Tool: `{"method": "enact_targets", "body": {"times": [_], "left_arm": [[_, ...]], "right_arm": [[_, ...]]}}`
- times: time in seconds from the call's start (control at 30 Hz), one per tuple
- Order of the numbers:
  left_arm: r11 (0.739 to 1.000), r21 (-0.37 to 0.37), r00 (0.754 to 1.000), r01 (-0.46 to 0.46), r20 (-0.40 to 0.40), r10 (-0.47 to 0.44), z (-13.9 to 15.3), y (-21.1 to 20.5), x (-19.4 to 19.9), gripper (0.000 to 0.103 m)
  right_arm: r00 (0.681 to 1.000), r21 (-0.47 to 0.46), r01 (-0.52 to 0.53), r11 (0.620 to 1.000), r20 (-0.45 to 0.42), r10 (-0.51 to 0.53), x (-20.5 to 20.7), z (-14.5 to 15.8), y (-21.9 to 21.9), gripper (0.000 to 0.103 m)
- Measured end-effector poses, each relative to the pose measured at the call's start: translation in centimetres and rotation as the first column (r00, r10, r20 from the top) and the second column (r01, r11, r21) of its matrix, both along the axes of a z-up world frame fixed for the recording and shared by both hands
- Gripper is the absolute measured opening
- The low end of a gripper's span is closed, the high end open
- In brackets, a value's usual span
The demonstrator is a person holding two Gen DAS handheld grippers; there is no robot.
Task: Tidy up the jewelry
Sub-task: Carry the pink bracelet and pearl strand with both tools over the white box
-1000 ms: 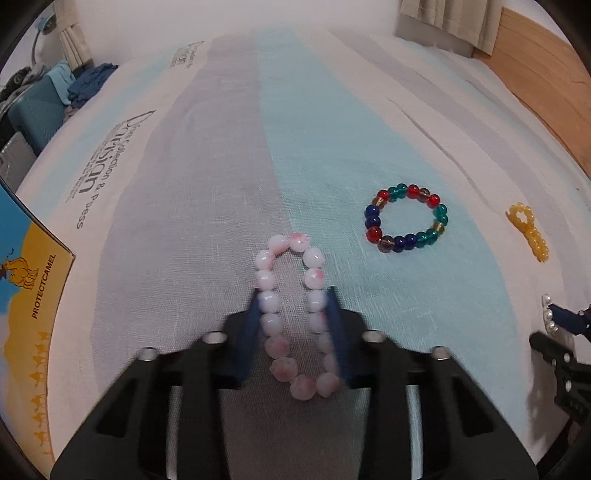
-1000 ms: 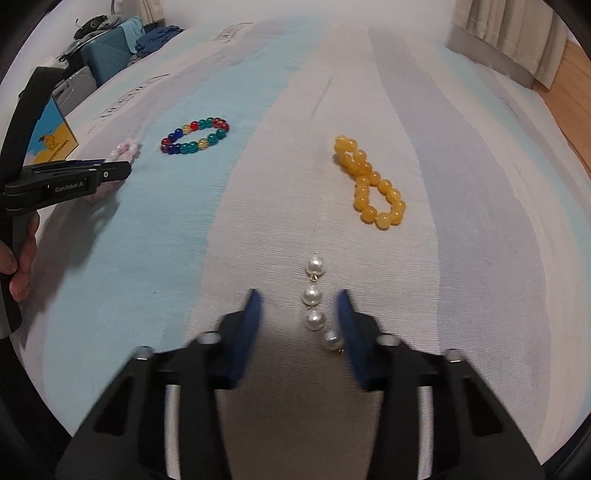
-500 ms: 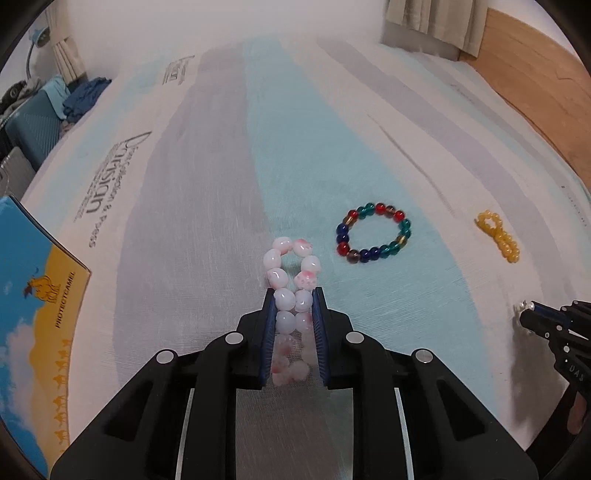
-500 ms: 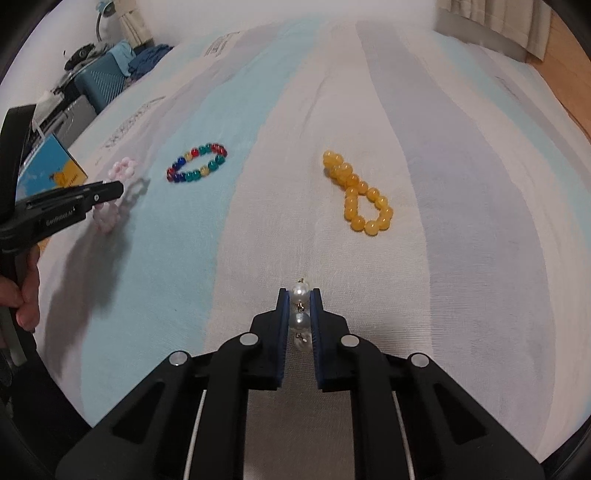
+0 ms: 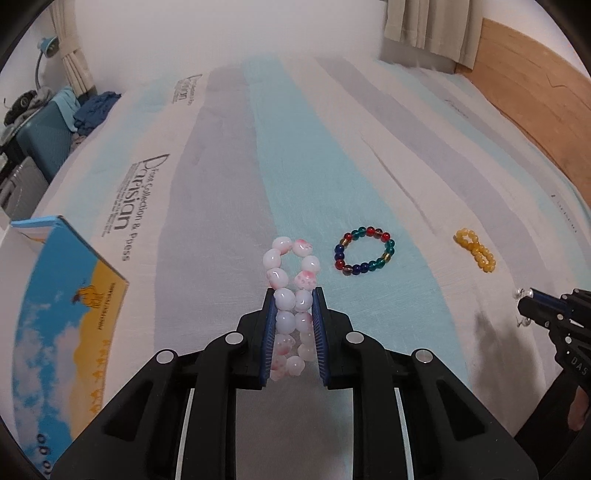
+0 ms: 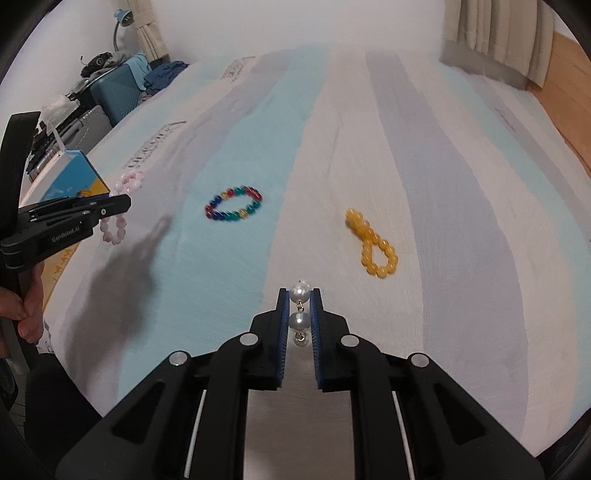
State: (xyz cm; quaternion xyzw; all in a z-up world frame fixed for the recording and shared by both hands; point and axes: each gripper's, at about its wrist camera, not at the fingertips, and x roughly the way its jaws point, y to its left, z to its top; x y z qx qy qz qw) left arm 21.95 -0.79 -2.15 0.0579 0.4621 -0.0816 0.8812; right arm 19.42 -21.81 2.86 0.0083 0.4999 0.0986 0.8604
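Note:
My left gripper (image 5: 294, 295) is shut on a pink-and-white bead bracelet (image 5: 291, 280), squeezed flat and lifted off the striped bed cover (image 5: 229, 155); it also shows in the right wrist view (image 6: 122, 206). My right gripper (image 6: 299, 293) is shut on a short pearl strand (image 6: 300, 312), also raised; it shows at the right of the left wrist view (image 5: 532, 297). A multicoloured bead bracelet (image 5: 364, 251) and a yellow bead bracelet (image 5: 476, 249) lie on the cover ahead; both show in the right wrist view (image 6: 233, 208) (image 6: 373, 243).
A blue-and-yellow box (image 5: 62, 302) stands at the bed's left edge. A teal suitcase (image 6: 118, 92) and clothes sit beyond the far left. A wooden floor (image 5: 532, 81) lies to the right, curtains (image 6: 498, 33) at the back.
Both grippers closed from open onto their pieces, the left on the pink bracelet and the right on the pearl strand, then lifted them off the cover.

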Motion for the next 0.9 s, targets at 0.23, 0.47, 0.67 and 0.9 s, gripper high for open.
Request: {"method": "enact_targets", "body": {"times": [0.23,0.47,0.67,0.9], "left_arm": [[1.000,0.003,1.000,-0.011,0.024,0.011,2.8,1.8,-1.5,0.018],[0.999,0.002,0.998,-0.038,0.059,0.038,5.7,4.5,-3.3,0.018],[0.997,-0.001,0.993,-0.080,0.091,0.080,8.5,8.3,-5.1,0.018],[0.989,-0.005,0.982,-0.148,0.116,0.148,11.4,13.7,-7.4,0.018]], "right_arm": [[0.998,-0.009,-0.025,1.000,0.050,0.025,-0.5,3.1,2.5,0.010],[0.992,-0.013,-0.077,0.997,0.095,0.078,-0.2,5.9,6.3,0.010],[0.980,-0.017,-0.144,0.989,0.135,0.145,-0.1,8.4,11.1,0.010],[0.957,-0.014,-0.233,0.972,0.173,0.231,-0.5,11.0,17.5,0.010]]}}
